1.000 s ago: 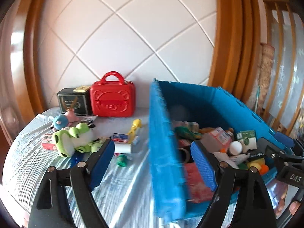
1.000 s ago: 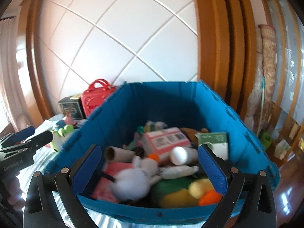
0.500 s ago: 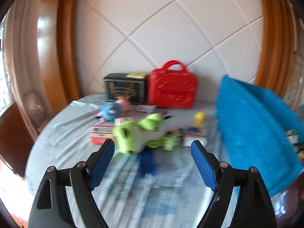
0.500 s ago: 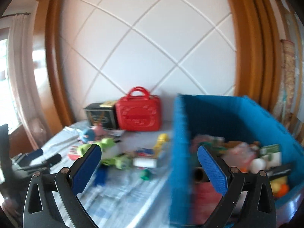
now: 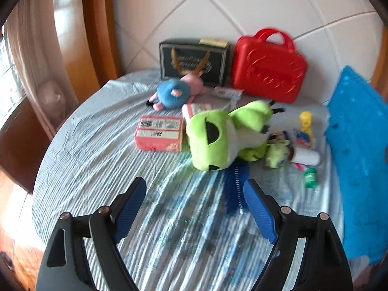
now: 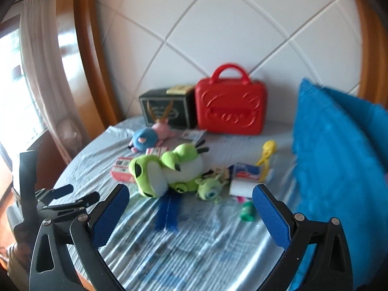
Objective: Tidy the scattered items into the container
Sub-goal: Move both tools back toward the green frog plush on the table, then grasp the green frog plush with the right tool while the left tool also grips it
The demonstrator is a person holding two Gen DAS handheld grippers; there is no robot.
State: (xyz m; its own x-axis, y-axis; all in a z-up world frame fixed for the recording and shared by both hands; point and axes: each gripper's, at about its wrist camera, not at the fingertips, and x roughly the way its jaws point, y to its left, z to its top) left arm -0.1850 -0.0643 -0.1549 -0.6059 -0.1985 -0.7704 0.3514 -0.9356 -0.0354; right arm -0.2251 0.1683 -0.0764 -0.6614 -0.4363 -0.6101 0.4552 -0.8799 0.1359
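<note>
Swung away from the blue plastic crate, whose inside filled both views a second ago and whose near wall alone now shows at the right edge. Now aimed at the clutter on the round desk under its pale striped cloth. Means, as a judgement: an unloading trip over, a fresh pick about to start, much left to tidy.

Left claw released and empty, jaws spread wide above bare cloth, just near of the big lime-green frog plush. Right claw likewise spread and empty, framing the same pile. Left claw also seen low at the left of the right wrist view, held by a hand.

Still out, counted:
- one big frog plush at the middle;
- one small green one-eyed monster plush just right of it;
- one blue-and-pink pig plush farther back;
- two pink cardboard packets, one flat with a barcode, one part-hidden behind the frog;
- one dark blue comb, partly under the frog, nearest the left claw;
- one yellow figure;
- one white paper cup on its side;
- one small green bottle.

Against the far wall, one red plastic carry-case and one black box, side by side. Smaller bits by the cup too blurred to count.
</note>
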